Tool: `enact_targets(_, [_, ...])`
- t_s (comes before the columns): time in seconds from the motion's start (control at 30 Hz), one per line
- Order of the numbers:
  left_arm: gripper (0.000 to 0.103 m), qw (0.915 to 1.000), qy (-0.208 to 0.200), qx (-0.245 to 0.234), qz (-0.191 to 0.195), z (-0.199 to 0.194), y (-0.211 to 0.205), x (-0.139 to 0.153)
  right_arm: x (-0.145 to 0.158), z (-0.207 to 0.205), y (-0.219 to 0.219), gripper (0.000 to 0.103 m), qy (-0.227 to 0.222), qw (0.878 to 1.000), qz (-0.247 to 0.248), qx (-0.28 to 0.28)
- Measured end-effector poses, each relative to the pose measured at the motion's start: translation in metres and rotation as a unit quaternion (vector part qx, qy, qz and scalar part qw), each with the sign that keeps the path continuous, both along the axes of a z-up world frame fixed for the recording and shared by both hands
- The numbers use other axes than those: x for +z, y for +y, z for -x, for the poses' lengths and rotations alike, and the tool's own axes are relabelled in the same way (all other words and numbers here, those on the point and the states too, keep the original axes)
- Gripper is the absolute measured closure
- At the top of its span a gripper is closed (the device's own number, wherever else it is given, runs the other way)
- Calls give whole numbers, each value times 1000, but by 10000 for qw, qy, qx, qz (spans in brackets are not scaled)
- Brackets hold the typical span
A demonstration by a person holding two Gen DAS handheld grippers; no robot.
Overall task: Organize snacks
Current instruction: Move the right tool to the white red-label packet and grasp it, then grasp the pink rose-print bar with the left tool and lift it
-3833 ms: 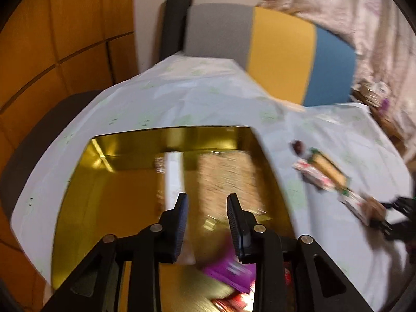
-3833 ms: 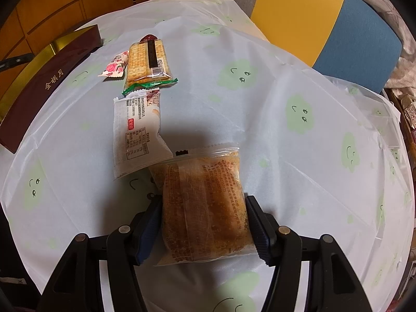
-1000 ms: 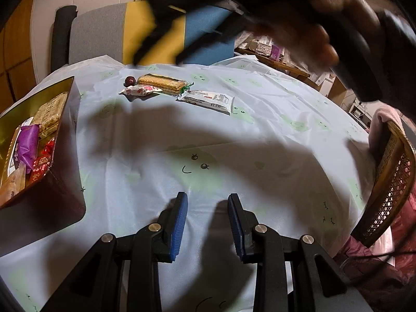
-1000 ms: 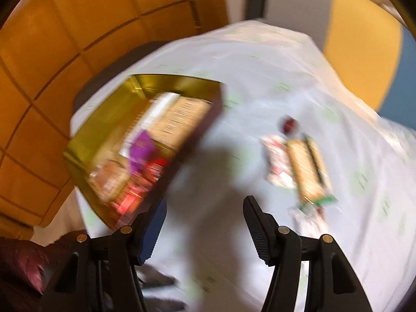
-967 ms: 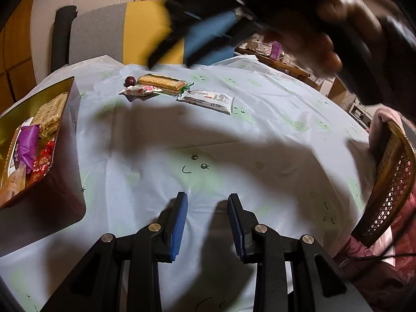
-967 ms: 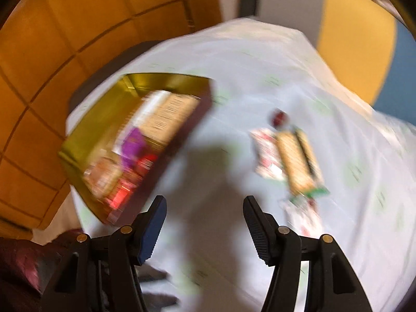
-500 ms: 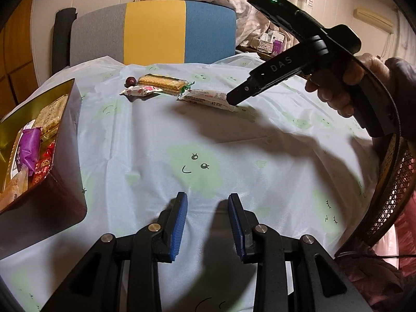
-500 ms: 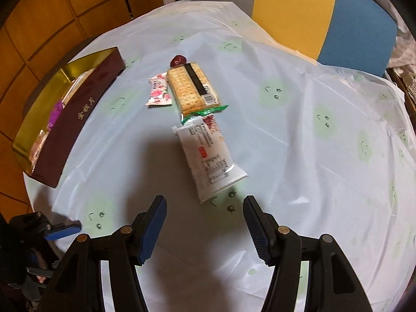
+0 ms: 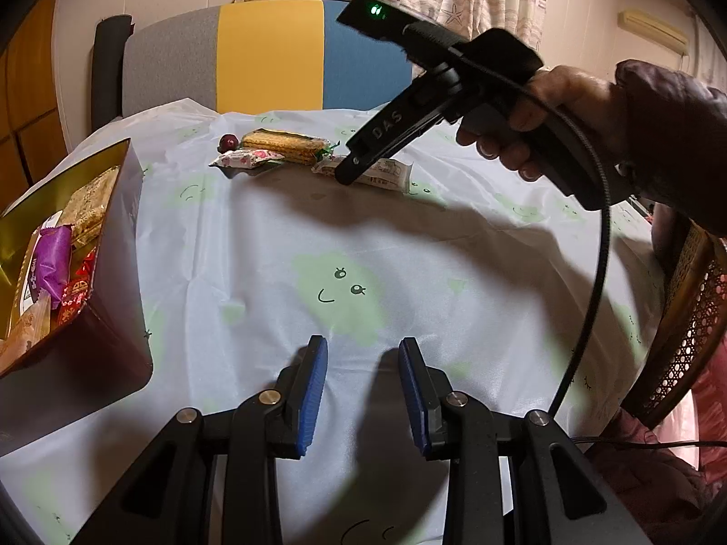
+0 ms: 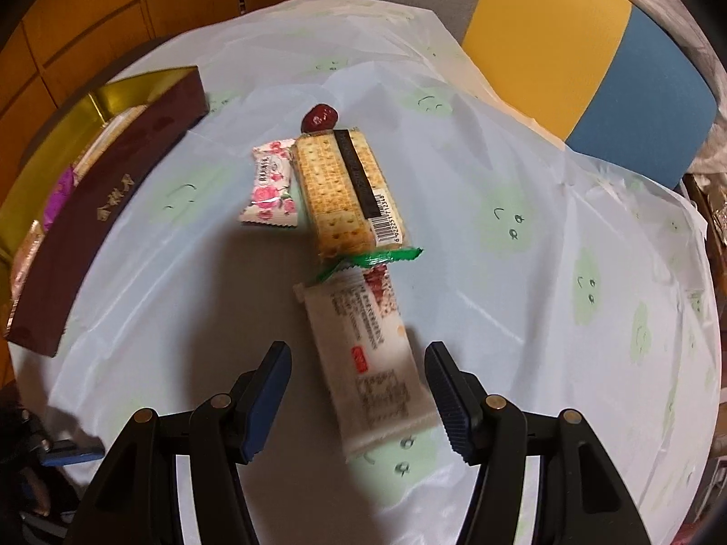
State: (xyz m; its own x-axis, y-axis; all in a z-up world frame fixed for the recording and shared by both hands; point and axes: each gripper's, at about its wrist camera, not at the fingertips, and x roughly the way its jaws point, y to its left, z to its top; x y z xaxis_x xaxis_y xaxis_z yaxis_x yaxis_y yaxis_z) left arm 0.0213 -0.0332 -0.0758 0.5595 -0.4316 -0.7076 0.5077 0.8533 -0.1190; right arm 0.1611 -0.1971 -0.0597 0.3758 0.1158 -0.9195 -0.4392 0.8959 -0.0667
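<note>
A white snack packet (image 10: 370, 359) lies on the table between the open jaws of my right gripper (image 10: 356, 379), which hovers over it. Beyond it lie a cracker pack (image 10: 345, 186), a rose-print candy (image 10: 271, 188) and a red date (image 10: 319, 118). The gold and maroon box (image 10: 91, 209) at the left holds several snacks. My left gripper (image 9: 363, 377) is open and empty, low over the tablecloth near the front edge. In the left wrist view the right gripper's body hides part of the white packet (image 9: 386, 171); the box (image 9: 118, 272) stands at the left.
The round table wears a pale cloth with green smiley faces (image 9: 338, 286). A grey, yellow and blue chair (image 9: 272, 54) stands at the far side. A wicker chair (image 9: 686, 318) is at the right edge.
My right gripper let go of the crispy bar at the box, swung back from it and dropped lower over the white packet. My left gripper stayed still.
</note>
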Motion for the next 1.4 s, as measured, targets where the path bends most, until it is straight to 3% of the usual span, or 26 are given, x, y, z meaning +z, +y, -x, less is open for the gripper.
enact_targets(0.03, [70, 10000, -1, -1, -4, 0, 0, 0, -2, -2, 0, 41, 19, 10000, 14, 13])
enact_targets(0.13, [70, 10000, 1, 1, -2, 0, 0, 0, -8, -4, -3, 59, 169, 9998, -132, 47])
enact_targets(0.27, [70, 10000, 3, 2, -5, 0, 0, 0, -8, 6, -13, 64, 165, 9998, -24, 138])
enact_targets(0.53, [69, 10000, 36, 37, -43, 0, -1, 2, -13, 32, -65, 63, 409, 9991, 118, 5])
enact_targets(0.77, [66, 9990, 298, 169, -282, -7, -10, 6, -18, 45, -101, 61, 302, 9988, -330, -204])
enact_targets(0.97, [66, 9976, 548, 249, -342, -20, -21, 20, -17, 50, -112, 57, 300, 9985, -431, -183])
enact_targets(1.17, [66, 9951, 793, 556, -190, -61, -25, 42, -16, 42, -100, 44, 262, 9994, -123, -200])
enact_targets(1.33, [66, 9848, 1289, 1160, 133, -118, -16, 51, -16, 39, -96, 43, 253, 9996, -11, -156])
enact_targets(1.4, [67, 9821, 1309, 1346, 147, -135, -15, 53, -15, 37, -90, 43, 228, 9996, 57, -125])
